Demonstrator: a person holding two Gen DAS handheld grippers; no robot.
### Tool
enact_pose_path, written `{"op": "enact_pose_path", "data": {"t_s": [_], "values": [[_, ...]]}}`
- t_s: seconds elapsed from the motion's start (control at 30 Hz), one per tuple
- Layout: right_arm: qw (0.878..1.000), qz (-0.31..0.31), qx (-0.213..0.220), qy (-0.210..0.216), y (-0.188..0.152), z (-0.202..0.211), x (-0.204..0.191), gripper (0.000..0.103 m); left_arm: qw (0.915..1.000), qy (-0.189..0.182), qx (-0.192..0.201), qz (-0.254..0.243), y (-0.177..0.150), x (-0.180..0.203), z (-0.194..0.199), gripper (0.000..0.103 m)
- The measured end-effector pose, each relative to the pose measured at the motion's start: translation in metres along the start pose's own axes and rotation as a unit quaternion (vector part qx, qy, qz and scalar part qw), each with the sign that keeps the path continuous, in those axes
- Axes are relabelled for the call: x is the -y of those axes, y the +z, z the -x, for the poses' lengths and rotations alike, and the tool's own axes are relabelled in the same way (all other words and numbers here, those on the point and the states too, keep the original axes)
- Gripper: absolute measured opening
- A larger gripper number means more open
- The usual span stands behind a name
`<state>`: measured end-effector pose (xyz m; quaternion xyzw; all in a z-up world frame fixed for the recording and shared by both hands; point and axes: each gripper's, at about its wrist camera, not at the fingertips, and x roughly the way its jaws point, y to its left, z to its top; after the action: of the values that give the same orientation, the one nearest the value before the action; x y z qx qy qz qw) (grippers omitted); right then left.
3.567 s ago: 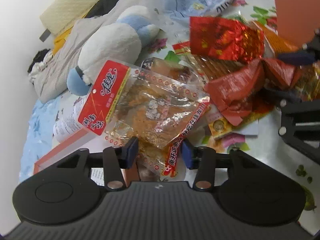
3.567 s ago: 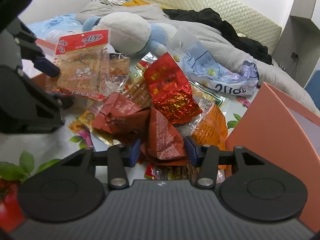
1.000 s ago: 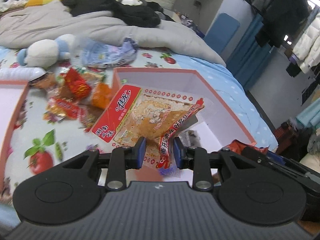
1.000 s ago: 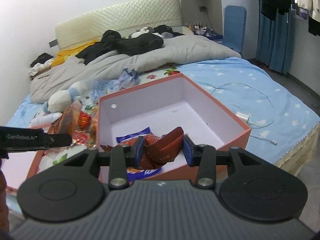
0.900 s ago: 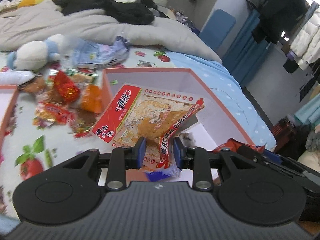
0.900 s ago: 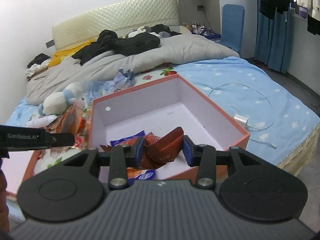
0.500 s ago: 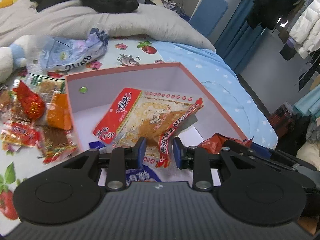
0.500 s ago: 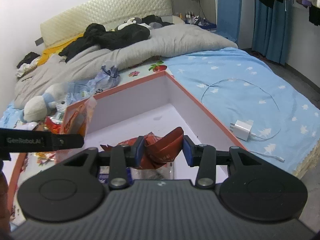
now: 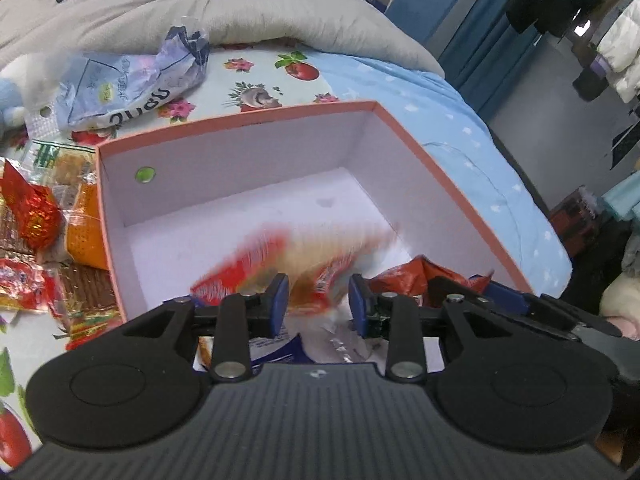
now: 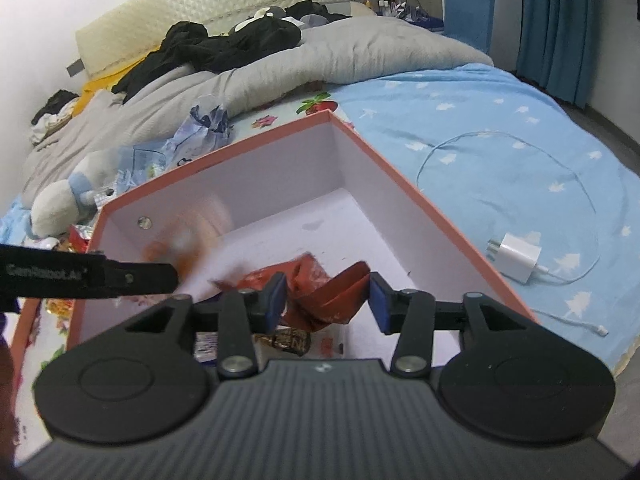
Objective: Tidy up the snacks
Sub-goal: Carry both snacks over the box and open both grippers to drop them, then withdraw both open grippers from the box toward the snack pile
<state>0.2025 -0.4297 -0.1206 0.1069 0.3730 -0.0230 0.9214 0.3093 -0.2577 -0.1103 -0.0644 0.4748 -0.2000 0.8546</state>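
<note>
An orange box (image 9: 240, 120) with a white inside lies on the bed and fills both views (image 10: 400, 184). My left gripper (image 9: 318, 306) hangs over its near end with its jaws opening. The clear packet with the red label (image 9: 280, 264) is a blur, slipping down between the parted pads, and shows as a smear (image 10: 188, 240) in the right wrist view. My right gripper (image 10: 327, 302) is beside it, its jaws opening too. The crumpled red wrapper (image 10: 328, 292) is still wedged between its pads. A blue packet (image 9: 280, 340) lies on the box floor.
Loose snacks (image 9: 32, 216) are heaped left of the box on the fruit-print cloth. A crumpled plastic bag (image 9: 132, 76) and a plush toy (image 10: 60, 204) lie beyond. A white charger (image 10: 516, 258) with its cable rests on the blue sheet to the right. A grey duvet (image 10: 320, 60) lies behind.
Both grippers have come forward and down over the box. The left jaws have parted and the clear packet, held still before, now drops in a blur. The right jaws stand slightly wider.
</note>
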Motion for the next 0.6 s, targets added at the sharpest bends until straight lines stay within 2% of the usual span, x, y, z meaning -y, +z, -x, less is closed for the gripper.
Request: {"op": "enact_pose_path", "data": {"t_s": [0.03,0.1,0.37,0.6], "values": [[1.000,0.000,0.002,-0.004,0.000,0.001,-0.001,0.061,1.0000,0.000,0.001,0.001,-0.002,0.000,0.003,0.042],[1.000,0.001,0.006,-0.010,-0.002,0.005,-0.002,0.074,1.0000,0.000,0.004,0.000,-0.003,-0.001,0.008,0.042],[0.999,-0.005,0.031,0.007,-0.011,0.045,-0.010,0.074,0.9991,0.004,0.038,-0.020,-0.018,0.007,0.057,0.042],[0.998,-0.007,0.053,0.019,-0.030,0.088,-0.028,0.074,0.9968,0.006,0.069,-0.041,-0.043,0.014,0.112,0.042]]}}
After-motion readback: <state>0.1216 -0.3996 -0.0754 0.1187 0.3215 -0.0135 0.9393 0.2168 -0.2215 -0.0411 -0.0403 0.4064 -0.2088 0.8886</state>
